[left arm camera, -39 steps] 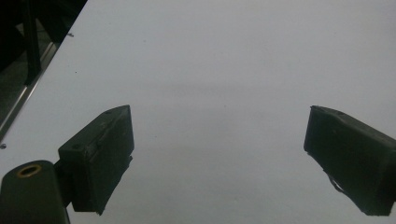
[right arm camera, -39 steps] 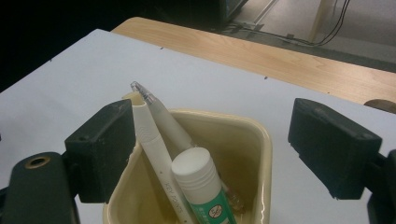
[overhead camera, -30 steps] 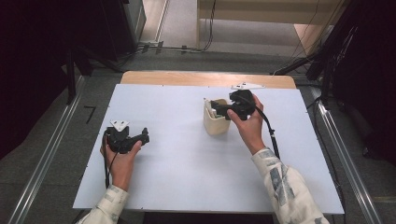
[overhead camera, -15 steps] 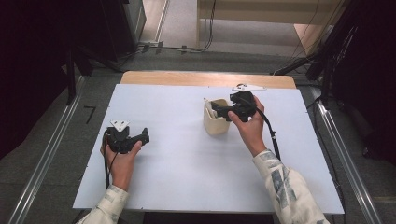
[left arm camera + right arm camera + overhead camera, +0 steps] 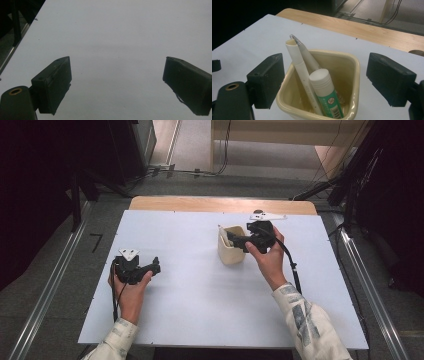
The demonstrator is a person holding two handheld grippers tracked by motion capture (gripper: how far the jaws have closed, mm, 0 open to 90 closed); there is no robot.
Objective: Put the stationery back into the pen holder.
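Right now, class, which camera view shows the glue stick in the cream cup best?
The right gripper view: the glue stick, white cap and green label, stands close up in the cream cup beside a white pen. In the high view the cup is small and the stick cannot be made out.

Lower end of the glue stick (image 5: 326, 95) and white pen (image 5: 302, 75) sunk out of sight inside the cream cup (image 5: 352, 75); label print too small to read. Cup's near rim cut by the bottom edge. In the high view, cup contents (image 5: 226, 236) too small to tell.
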